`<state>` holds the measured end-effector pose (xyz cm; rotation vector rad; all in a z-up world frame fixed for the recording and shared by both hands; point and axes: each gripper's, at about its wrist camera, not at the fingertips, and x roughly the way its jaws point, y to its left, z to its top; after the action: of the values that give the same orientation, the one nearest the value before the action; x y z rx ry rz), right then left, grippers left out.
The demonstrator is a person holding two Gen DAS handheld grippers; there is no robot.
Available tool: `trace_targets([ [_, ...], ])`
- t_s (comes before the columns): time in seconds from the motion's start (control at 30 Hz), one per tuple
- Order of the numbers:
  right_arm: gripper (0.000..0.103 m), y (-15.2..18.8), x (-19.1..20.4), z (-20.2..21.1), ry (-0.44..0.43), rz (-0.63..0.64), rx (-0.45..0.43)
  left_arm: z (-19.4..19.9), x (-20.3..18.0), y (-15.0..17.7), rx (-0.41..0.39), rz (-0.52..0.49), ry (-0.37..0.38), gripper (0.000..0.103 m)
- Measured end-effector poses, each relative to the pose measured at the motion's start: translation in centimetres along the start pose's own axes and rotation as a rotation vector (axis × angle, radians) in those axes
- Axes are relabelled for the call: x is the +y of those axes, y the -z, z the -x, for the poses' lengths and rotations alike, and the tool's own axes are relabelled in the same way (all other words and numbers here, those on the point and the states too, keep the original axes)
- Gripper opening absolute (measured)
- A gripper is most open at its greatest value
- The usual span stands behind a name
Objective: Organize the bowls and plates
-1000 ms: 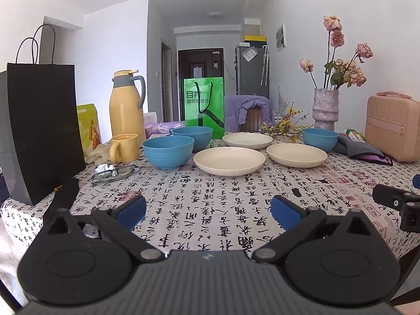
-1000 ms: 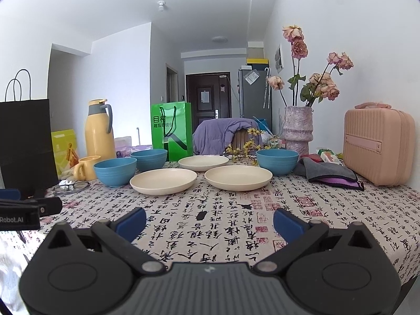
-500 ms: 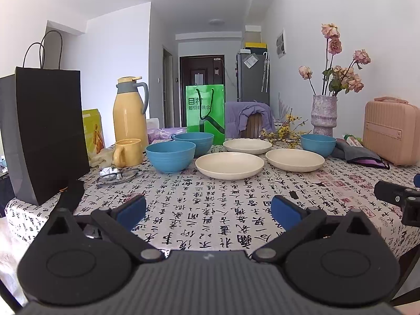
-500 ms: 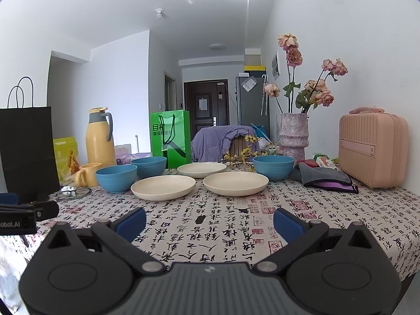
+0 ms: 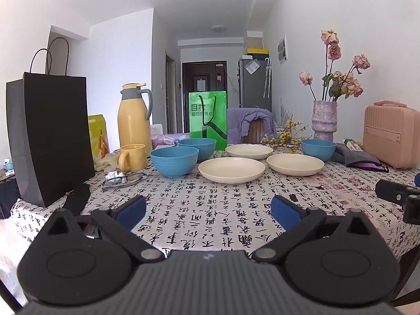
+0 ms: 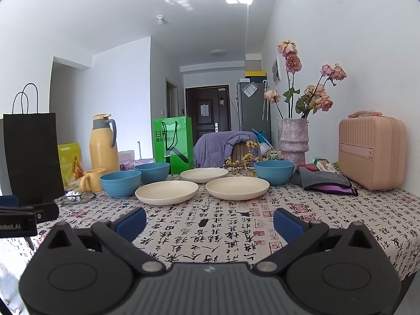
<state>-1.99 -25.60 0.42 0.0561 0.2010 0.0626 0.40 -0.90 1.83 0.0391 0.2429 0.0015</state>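
While both the left gripper (image 5: pixel 208 211) and right gripper (image 6: pixel 210 219) were held agape and empty at the tabletop's (image 5: pixel 210 210) near edge, nothing was stacked; a reach toward the plates (image 5: pixel 231 169) was judged next.

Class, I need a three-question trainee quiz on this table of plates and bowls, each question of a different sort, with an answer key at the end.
1. How many round blue bowls stand on the calligraphy-print tablecloth?
2. True or false: the three shallow cream plates are stacked in one pile.
3. Which item stands directly beside the tall yellow thermos jug: (a) pink hard case, (b) yellow handled mug, (c) grey folded cloth?

Key
1. Three: two close together on the left, one on the right near the mottled flower vase.
2. False: the plates lie singly. The left claw and right claw are both open and empty.
3. (b), the mug.
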Motion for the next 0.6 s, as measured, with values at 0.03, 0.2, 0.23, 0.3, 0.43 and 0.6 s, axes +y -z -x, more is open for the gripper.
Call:
trace_targets([
  [0.03, 0.103, 0.0, 0.01, 0.07, 0.0, 0.0, -0.002, 0.09, 0.01, 0.02, -0.001, -0.001, -0.001, 0.103],
  [0.2, 0.103, 0.04, -0.01, 0.3, 0.001, -0.003, -0.007, 0.19, 0.01, 0.03, -0.005, -0.002, 0.002, 0.103],
  [0.23, 0.103, 0.04, -0.05, 0.3, 0.002, -0.005, -0.008, 0.23, -0.01, 0.06, -0.005, -0.003, 0.003, 0.103],
  [0.3, 0.103, 0.08, -0.08, 0.27, 0.004, -0.006, -0.007, 0.27, -0.06, 0.14, -0.002, -0.005, 0.005, 0.103],
  [0.43, 0.103, 0.16, -0.15, -0.01, 0.006, -0.009, -0.002, -0.05, 0.06, 0.16, 0.006, -0.001, 0.004, 0.103],
  [0.6, 0.103, 0.33, -0.21, -0.41, 0.003, -0.012, 0.01, -0.44, -0.13, 0.29, 0.019, -0.004, 0.004, 0.103],
])
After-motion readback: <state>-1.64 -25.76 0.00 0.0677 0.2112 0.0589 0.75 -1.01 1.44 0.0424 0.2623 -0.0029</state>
